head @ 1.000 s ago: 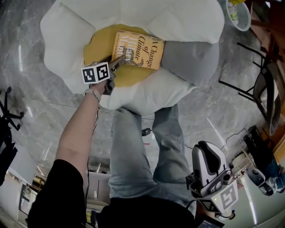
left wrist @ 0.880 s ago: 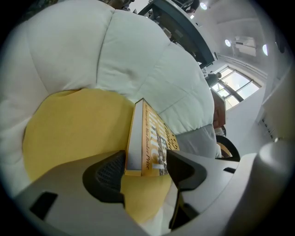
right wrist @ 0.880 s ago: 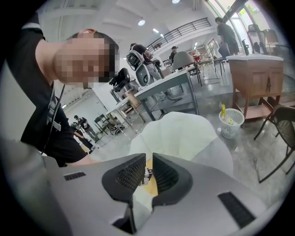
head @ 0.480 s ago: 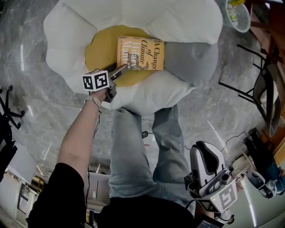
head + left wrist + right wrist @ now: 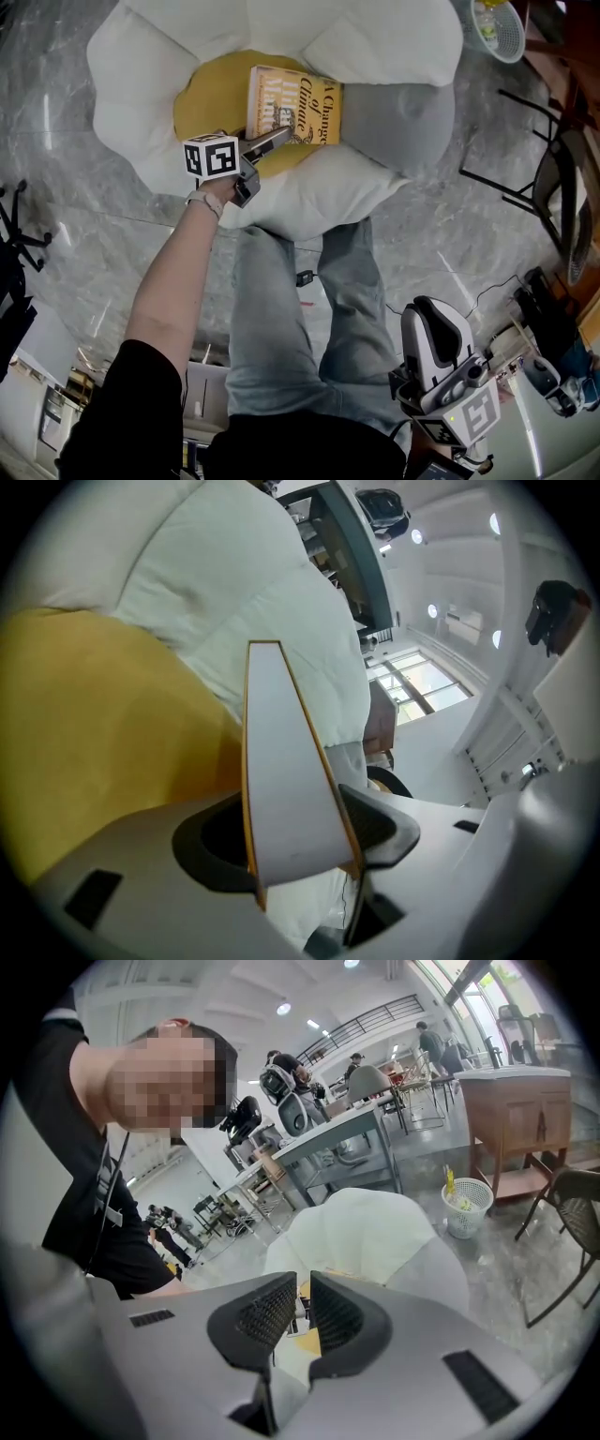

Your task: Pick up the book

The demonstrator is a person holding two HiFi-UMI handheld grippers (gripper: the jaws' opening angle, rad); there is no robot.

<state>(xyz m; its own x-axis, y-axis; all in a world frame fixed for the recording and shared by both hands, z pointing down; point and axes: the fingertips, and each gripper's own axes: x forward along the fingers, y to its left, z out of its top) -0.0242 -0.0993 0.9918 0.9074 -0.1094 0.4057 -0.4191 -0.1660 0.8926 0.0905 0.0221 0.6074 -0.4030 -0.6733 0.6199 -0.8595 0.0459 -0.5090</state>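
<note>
Book [image 5: 295, 105] lies on the yellow cushion [image 5: 211, 94], its near edge pinched between the left gripper's [image 5: 278, 138] jaws. The grasp looks made, so next comes a steady lift. Right gripper [image 5: 302, 1305] idles low, jaws almost together, empty.

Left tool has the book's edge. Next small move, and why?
Probably a short lift straight up. The left tool is shut on the book at its near edge, with the pages between the jaws, and the book appears to lie on the yellow cushion.
</note>
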